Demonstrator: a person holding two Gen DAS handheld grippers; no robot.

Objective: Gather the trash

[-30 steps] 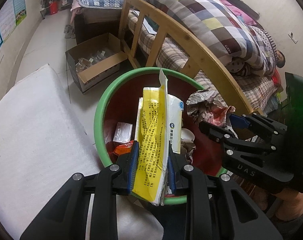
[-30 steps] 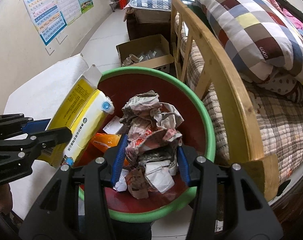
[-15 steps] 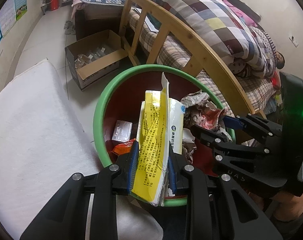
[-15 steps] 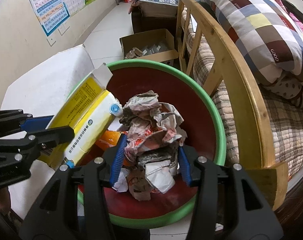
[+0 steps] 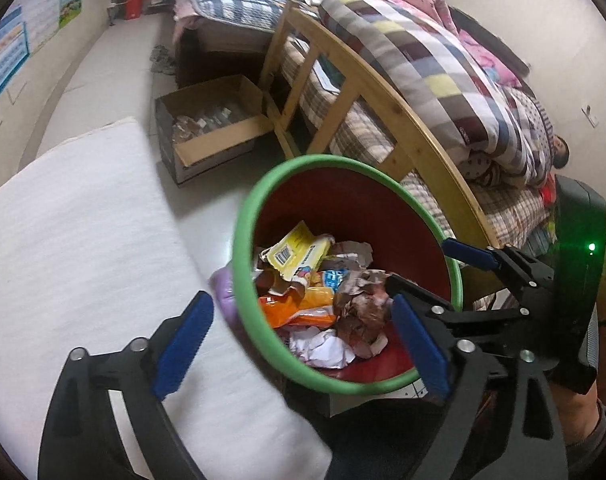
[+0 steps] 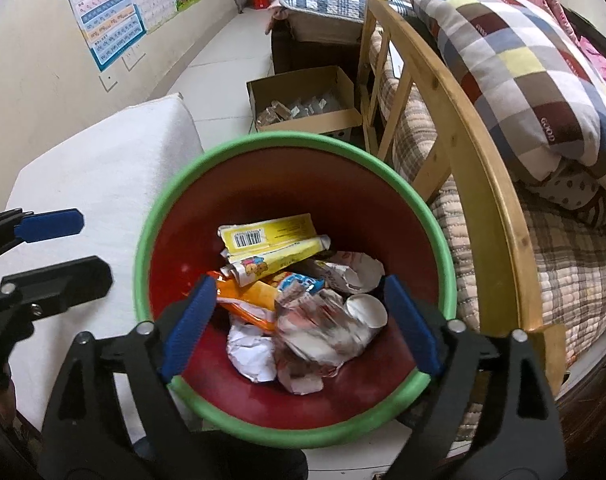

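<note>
The left claw [image 5: 303, 340] is released, its jaws opening wide with nothing pressed between the blue pads [image 5: 181, 344]; one pad hangs over the white bench [image 5: 83, 240], the other over the near rim of the bin. The right claw [image 6: 299, 324] is also released and opening, its blue pads [image 6: 189, 326] straddling the near side of the bin with loose rubbish below them but not touched by either pad. In the left wrist view the right claw [image 5: 423, 276] shows at the right edge of the bin, jaws spread.

The trash bin [image 6: 435, 236], red inside with a green rim, stands just beside the white bench and close to the wooden bed frame [image 6: 475, 168]. All the trash lies inside it. A yellow packet [image 6: 271, 240] with a barcode rests on top toward the far side. Below it lies an orange wrapper [image 6: 247, 300], and a crumpled paper wad [image 6: 319, 328], blurred in the right wrist view, sits under the right claw, beside a white crumpled sheet [image 6: 251, 352] and a white paper cup [image 6: 367, 310].

Beyond the bin, an open cardboard box [image 6: 303, 108] with small items stands on the floor at the foot of the bed frame. A checked quilt [image 6: 523, 64] is heaped on the bed. Coloured posters [image 6: 111, 16] hang on the wall at the left.
</note>
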